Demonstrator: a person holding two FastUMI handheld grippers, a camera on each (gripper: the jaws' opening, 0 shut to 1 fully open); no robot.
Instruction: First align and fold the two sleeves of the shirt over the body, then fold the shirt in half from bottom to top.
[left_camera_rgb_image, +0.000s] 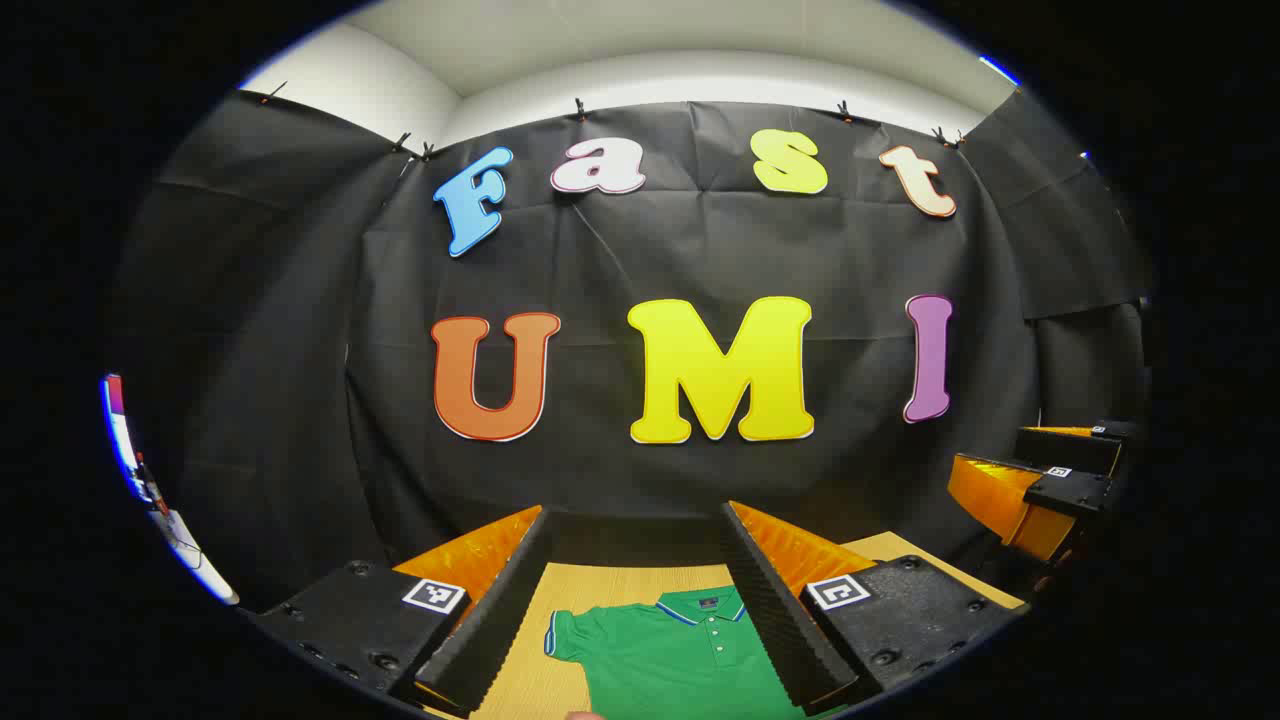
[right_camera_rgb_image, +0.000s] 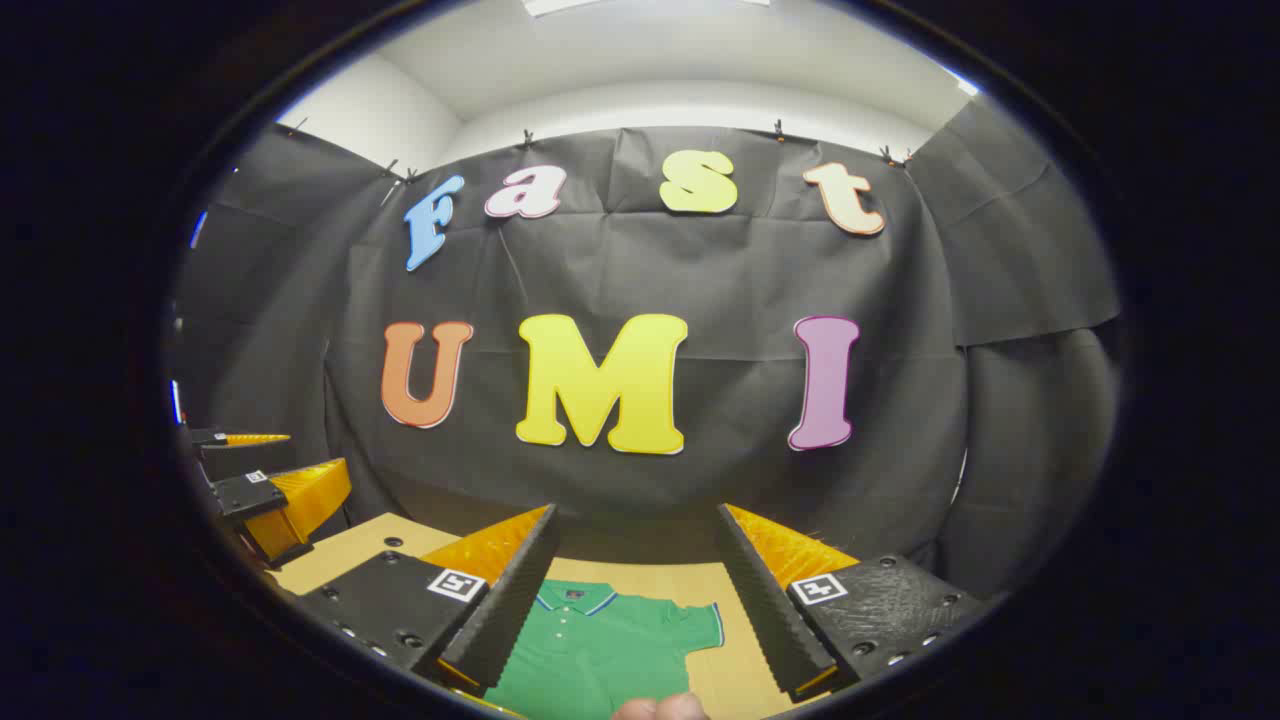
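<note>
Left gripper: jaws are standing spread apart, grasping nothing, and are hanging above the tabletop with clear air beneath them. Between its fingers, the green polo shirt is lying flat on the light wooden surface, collar pointing toward the booth's black cloth wall. One short sleeve is extending sideways, its trimmed edge resting on bare wood with open tabletop beyond it. The placket buttons are facing up. The lower part of the shirt is running out of the picture, so its hem cannot be assessed.

Right gripper: jaws are likewise standing released, holding nothing, raised clear of the cloth. In the right gripper view the shirt is showing between the fingers, with the other short sleeve spreading outward and ending short of the tabletop edge; bare wood is lying beside that sleeve. The collar is sitting near the far tabletop edge, with a strip of wood between it and the wall.

A fingertip of the person is showing at the bottom rim of the right gripper view.

The two grippers are being held side by side, well apart: each is appearing at the margin of the other's view, the right one and the left one, both raised above the tabletop corners.
</note>
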